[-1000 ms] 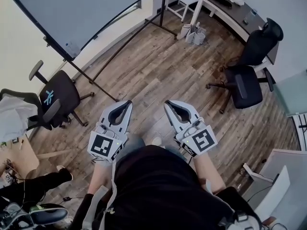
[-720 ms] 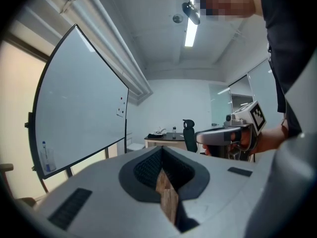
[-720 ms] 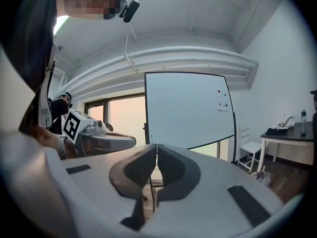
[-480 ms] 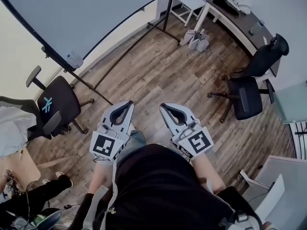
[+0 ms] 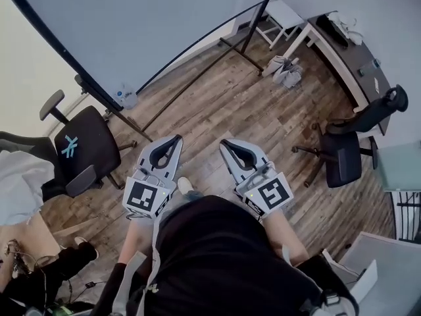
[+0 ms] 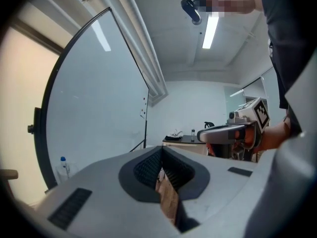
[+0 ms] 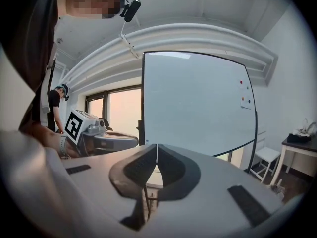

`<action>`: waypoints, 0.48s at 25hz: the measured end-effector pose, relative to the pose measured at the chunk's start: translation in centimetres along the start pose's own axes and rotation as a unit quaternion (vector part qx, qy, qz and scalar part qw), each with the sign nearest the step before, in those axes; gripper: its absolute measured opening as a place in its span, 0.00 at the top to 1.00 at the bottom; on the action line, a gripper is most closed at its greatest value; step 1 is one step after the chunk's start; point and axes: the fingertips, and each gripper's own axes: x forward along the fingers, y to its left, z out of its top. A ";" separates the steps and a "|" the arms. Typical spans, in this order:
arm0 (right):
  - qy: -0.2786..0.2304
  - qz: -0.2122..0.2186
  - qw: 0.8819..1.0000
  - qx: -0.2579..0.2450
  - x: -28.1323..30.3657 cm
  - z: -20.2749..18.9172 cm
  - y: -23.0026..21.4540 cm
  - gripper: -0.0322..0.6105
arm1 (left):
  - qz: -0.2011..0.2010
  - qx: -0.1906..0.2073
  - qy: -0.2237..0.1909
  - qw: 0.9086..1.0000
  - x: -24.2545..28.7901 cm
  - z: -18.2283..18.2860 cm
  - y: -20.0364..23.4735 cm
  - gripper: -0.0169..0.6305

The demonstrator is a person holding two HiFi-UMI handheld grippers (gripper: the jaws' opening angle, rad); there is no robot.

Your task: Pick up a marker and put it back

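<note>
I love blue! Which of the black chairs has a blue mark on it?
The chair on the left, beside the whiteboard stand: its backrest carries a light-blue mark. The chair on the right, by the desk, shows no such mark.

The floor (image 5: 217,104) is laid in wood-grain planks of mixed brown and grey, matt and slightly rough in look, while the whiteboard (image 5: 145,25) is faced with a smooth, faintly glossy pale sheet edged by a thin dark frame. The left gripper (image 5: 176,139) and right gripper (image 5: 224,144) are shelled in smooth matt grey plastic, lined inside with black ribbed pads (image 6: 146,168) of a rubbery look, and fitted with cubes (image 5: 143,198) printed in matt black and white. The office chair (image 5: 85,147) is covered in matt black cloth, and the desk (image 5: 348,54) is topped with a smooth dark surface on white-painted legs.
</note>
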 end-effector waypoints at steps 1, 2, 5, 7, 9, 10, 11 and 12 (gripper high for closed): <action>0.001 0.005 1.000 -0.002 1.4 0.1 0.1 0.92 | 0.009 -0.002 0.002 1.000 -0.2 -0.1 1.4 0.96; 0.002 0.010 1.000 -0.003 2.7 0.3 0.1 0.92 | 0.017 -0.002 0.003 1.000 -0.5 -0.2 2.7 0.96; 0.004 0.022 1.000 -0.002 6.2 0.6 0.5 0.92 | 0.043 -0.002 0.012 0.999 -1.3 -1.1 6.4 0.96; 0.006 0.032 0.999 -0.001 8.3 0.5 0.8 0.92 | 0.060 -0.006 0.020 0.998 -2.0 -1.8 8.5 0.96; 0.010 0.045 0.999 -0.002 10.1 0.4 1.2 0.92 | 0.078 -0.011 0.023 0.997 -2.8 -2.4 10.1 0.96; 0.012 0.052 0.999 -0.003 10.8 0.4 1.4 0.92 | 0.088 -0.012 0.024 0.996 -3.1 -2.6 10.7 0.96; 0.015 0.058 0.998 -0.003 11.5 0.4 1.6 0.92 | 0.098 -0.012 0.025 0.995 -3.5 -2.8 11.3 0.96; 0.018 0.063 0.998 -0.004 12.2 0.3 1.7 0.92 | 0.106 -0.012 0.026 0.994 -3.7 -3.1 11.8 0.96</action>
